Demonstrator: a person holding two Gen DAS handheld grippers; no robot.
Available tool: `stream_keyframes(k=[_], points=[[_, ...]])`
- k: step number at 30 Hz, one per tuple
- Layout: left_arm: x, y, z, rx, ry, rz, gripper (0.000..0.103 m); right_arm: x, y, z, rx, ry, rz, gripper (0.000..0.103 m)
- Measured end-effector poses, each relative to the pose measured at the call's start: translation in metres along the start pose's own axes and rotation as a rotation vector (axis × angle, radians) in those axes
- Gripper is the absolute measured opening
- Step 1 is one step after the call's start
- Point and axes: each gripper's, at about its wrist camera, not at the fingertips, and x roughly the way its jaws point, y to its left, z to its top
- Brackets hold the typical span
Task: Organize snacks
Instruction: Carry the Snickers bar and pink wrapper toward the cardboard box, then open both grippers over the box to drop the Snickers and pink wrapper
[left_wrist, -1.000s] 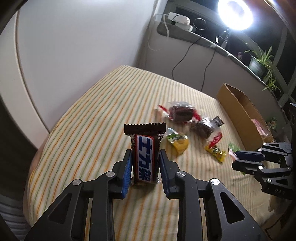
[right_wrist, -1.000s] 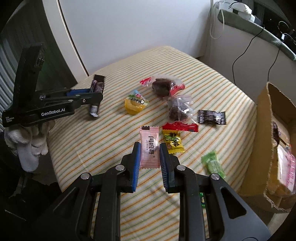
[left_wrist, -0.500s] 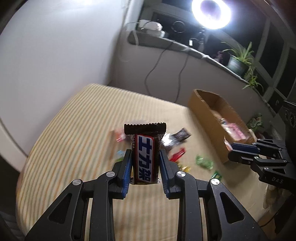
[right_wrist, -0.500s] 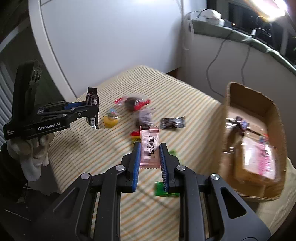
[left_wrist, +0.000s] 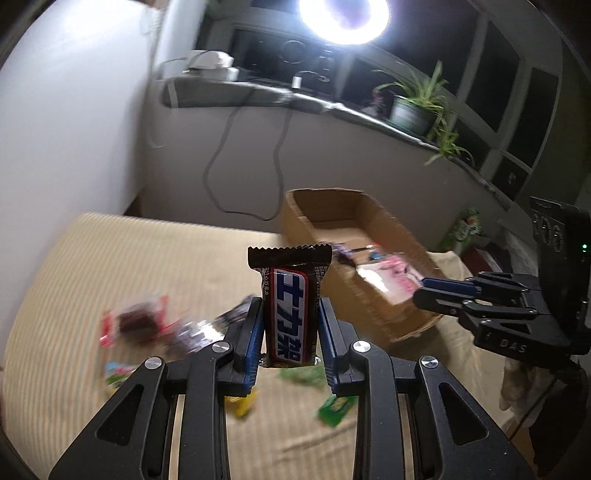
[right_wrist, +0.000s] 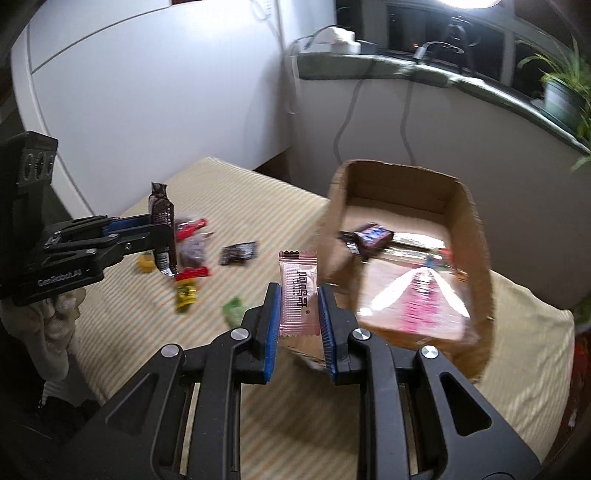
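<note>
My left gripper (left_wrist: 290, 328) is shut on a brown chocolate bar (left_wrist: 290, 310) with a blue and white label, held upright above the striped cloth. The same left gripper (right_wrist: 162, 240) and bar (right_wrist: 161, 210) show at the left of the right wrist view. My right gripper (right_wrist: 299, 314) is shut on a pink wrapped snack (right_wrist: 298, 291), held upright just left of the open cardboard box (right_wrist: 476, 236). In the left wrist view the right gripper (left_wrist: 424, 291) reaches over the box (left_wrist: 373, 295) from the right. Snacks lie inside the box.
Several loose snacks (right_wrist: 195, 254) lie blurred on the striped tablecloth (right_wrist: 258, 192) left of the box. Behind the table are a white wall, a grey ledge (left_wrist: 258, 96) with cables, potted plants (left_wrist: 413, 107) and a bright ring light (left_wrist: 343, 14). A gloved hand (right_wrist: 55, 317) holds the left gripper.
Both grippers have risen and swung from the loose snacks towards the cardboard box, each keeping its snack. The box now fills more of both views.
</note>
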Motion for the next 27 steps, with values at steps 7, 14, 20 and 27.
stream_keyframes(k=[7,14,20,27], points=[[0.027,-0.043,0.014,0.067,0.018,-0.062,0.027,-0.009,-0.033,-0.006,0.056,-0.007,-0.056,0.021],[0.05,-0.07,0.017,0.108,0.055,-0.085,0.027,-0.009,-0.061,-0.013,0.105,-0.004,-0.096,0.021],[0.061,-0.084,0.016,0.127,0.078,-0.091,0.027,-0.003,-0.077,-0.016,0.134,0.007,-0.107,0.021],[0.067,-0.094,0.016,0.15,0.094,-0.095,0.027,0.004,-0.084,-0.021,0.148,0.017,-0.106,0.021]])
